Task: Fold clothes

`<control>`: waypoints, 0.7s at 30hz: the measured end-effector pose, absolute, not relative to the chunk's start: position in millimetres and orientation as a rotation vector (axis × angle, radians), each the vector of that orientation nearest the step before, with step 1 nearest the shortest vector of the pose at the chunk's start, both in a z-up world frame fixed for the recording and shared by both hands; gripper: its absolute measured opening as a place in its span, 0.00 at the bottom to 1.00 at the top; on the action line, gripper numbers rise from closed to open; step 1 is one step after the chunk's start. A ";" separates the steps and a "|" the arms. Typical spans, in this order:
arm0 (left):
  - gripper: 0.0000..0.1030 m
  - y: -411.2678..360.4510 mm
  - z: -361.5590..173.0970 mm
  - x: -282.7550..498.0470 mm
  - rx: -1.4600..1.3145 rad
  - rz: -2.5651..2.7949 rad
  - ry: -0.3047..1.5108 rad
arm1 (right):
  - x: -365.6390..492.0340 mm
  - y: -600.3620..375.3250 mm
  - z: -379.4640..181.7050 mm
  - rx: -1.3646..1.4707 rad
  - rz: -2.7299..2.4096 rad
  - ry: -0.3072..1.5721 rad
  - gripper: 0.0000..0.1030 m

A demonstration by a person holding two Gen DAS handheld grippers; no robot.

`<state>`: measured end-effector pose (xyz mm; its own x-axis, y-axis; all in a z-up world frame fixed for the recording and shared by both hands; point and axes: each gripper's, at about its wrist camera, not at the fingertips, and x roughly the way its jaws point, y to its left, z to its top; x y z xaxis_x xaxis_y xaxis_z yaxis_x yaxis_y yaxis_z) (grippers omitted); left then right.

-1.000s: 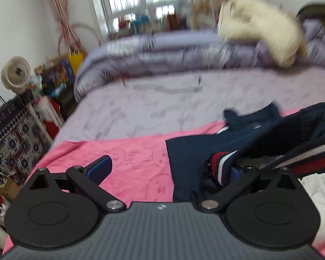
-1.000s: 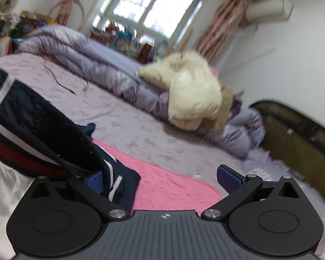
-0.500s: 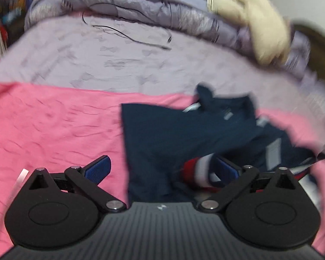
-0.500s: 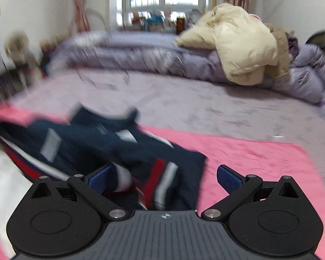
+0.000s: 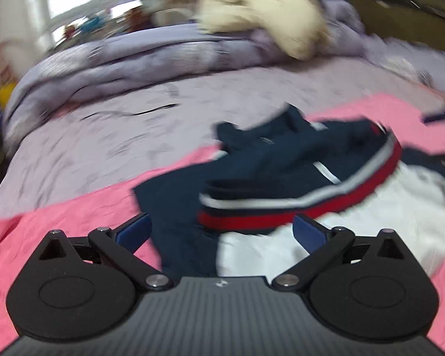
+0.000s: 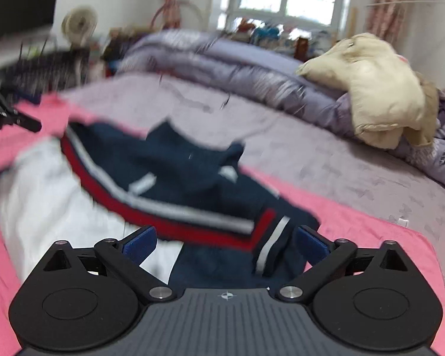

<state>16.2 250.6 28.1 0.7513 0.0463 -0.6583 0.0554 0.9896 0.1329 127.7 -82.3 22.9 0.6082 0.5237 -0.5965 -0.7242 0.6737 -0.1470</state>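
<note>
Right wrist view: navy jacket (image 6: 192,178) now lies released on pink sheet (image 6: 370,237).

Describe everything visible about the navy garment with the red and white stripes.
The navy garment looks like a knit top with a red-and-white striped band and white inner fabric showing below it. It lies crumpled, partly folded over itself, on the pink sheet. Its hem sits between the open pads of the right hand-held gripper, whose jaws are closing.
</note>
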 end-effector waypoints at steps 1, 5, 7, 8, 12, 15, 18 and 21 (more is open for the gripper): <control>0.99 245.0 20.7 19.0 0.177 -0.021 0.709 | 127.9 -78.6 16.4 -0.403 0.746 0.558 0.88; 0.99 234.0 -7.9 40.9 0.294 0.057 0.710 | 136.1 -66.4 -3.3 -0.396 0.730 0.574 0.83; 0.99 236.9 -18.9 48.9 0.279 0.067 0.713 | 142.2 -63.5 -9.2 -0.369 0.717 0.573 0.75; 0.99 239.3 -23.1 52.1 0.260 0.069 0.709 | 145.6 -62.3 -12.2 -0.346 0.719 0.583 0.71; 0.74 250.5 -30.9 56.6 0.129 0.054 0.703 | 150.3 -55.7 -23.1 -0.313 0.703 0.631 0.60; 0.45 247.9 -24.9 45.5 0.108 0.090 0.646 | 143.1 -60.7 -14.7 -0.275 0.673 0.598 0.30; 0.26 247.5 -14.7 30.5 0.111 0.109 0.586 | 138.3 -71.9 0.6 -0.202 0.682 0.581 0.24; 0.23 250.4 0.1 27.0 0.076 0.126 0.528 | 133.5 -76.8 15.7 -0.163 0.687 0.560 0.20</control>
